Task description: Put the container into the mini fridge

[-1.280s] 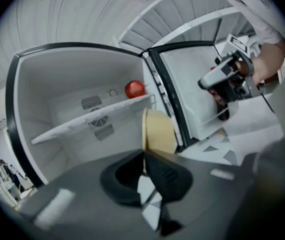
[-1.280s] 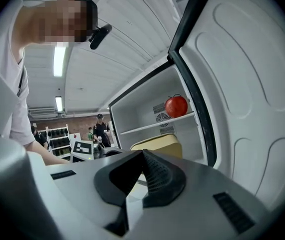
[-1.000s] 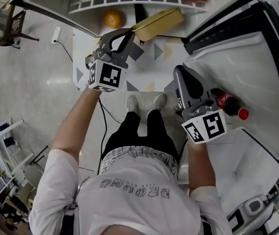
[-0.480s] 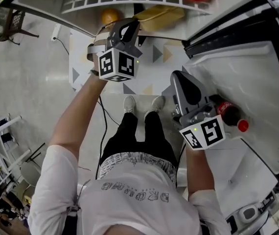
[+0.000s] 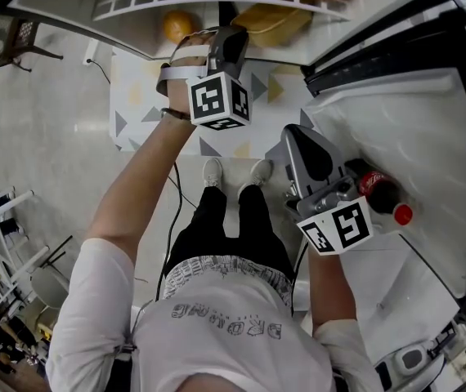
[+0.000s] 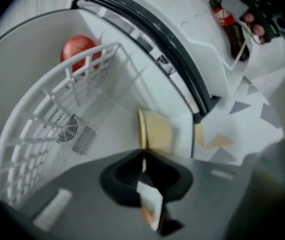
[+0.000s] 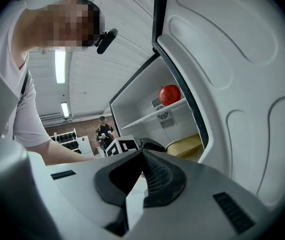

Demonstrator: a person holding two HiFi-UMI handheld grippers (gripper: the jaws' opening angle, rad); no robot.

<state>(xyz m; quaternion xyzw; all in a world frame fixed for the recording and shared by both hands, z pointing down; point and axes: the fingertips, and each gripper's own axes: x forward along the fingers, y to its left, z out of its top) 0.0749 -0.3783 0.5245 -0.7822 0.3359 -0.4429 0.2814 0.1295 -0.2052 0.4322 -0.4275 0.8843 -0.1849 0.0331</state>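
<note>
Container (image 6: 157, 131), tan and thin-walled, lies low inside the mini fridge (image 6: 117, 91), under the wire shelf (image 6: 57, 114) that carries a red fruit (image 6: 80, 49). Left gripper (image 6: 143, 155) has its fingers pinched on the container's near rim, and they are just beginning to open with that rim between them. Right gripper (image 7: 142, 156) hangs by the fridge door, fingers together on nothing. By my judgement the container is light and a little flexible, so its thin wall may bow under a hard pinch. The rim near a corner is probably the stiffest place to hold. Whether it carries any contents cannot be told.
</note>
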